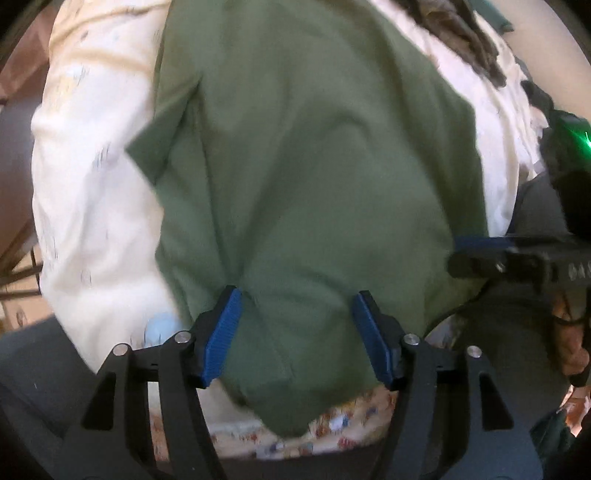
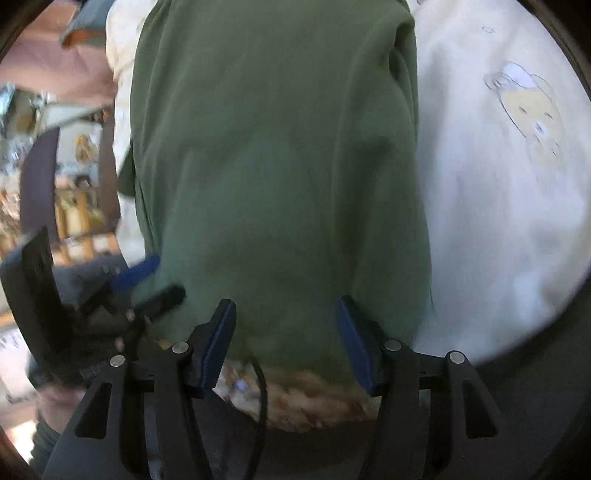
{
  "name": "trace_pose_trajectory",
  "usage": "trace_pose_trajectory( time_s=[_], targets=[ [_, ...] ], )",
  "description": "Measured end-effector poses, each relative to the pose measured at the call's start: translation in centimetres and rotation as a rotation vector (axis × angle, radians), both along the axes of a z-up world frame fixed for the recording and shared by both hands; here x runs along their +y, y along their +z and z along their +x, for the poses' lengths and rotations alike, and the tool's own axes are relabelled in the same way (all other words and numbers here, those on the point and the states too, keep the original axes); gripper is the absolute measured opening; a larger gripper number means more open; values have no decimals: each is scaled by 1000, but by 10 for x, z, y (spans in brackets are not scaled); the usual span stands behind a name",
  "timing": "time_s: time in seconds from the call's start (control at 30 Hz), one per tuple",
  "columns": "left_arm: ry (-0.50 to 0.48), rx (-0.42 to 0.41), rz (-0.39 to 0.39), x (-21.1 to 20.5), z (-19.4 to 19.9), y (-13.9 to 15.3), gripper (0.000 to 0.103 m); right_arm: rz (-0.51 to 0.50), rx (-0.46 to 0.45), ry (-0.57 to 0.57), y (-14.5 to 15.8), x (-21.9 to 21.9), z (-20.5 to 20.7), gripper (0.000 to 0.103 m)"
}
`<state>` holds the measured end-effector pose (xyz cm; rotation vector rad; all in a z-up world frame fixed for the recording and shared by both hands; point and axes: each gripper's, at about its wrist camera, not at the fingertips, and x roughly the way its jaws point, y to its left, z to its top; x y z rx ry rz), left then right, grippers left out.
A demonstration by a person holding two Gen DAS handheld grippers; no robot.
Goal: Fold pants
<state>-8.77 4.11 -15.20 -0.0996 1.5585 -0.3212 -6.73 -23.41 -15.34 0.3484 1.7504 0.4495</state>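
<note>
The green pants (image 1: 314, 166) lie stretched out on a white sheet (image 1: 92, 221), running away from me in both views. My left gripper (image 1: 299, 295) points down over their near end, its blue pads (image 1: 221, 332) spread wide, with cloth lying between them and no pinch showing. My right gripper (image 2: 286, 302) stands the same way over the pants (image 2: 277, 166), jaws apart above flat cloth. Each gripper shows at the edge of the other's view: the right gripper (image 1: 480, 254) at the pants' right edge, the left gripper (image 2: 147, 280) at their left edge.
The white sheet (image 2: 498, 221) carries a bear drawing (image 2: 528, 110). A patterned cover (image 1: 332, 424) runs along the near edge. A dark heap of clothes (image 1: 461, 33) lies at the far right. A hand (image 1: 572, 354) holds the right gripper. Furniture (image 2: 74, 203) stands beyond the left side.
</note>
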Motion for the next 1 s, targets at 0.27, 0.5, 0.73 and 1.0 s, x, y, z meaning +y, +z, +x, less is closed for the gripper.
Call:
trace_pose_trajectory(
  time_s=[0.27,0.5,0.73,1.0],
  targets=[
    [192,-58,-76,36,-5,36,70,-5,-146,-69,49,-38,-3,65],
    [342,16,-42,65,-6,23,77,8,-196,-285,53,-70,-1,71],
    [361,105,-44,36,-26,5,77,-17,-27,-250,-5,-59,-8,71],
    [318,79,-89,6,-28,3,45,-26,-32,-163,-13,-35,-8,65]
  ],
)
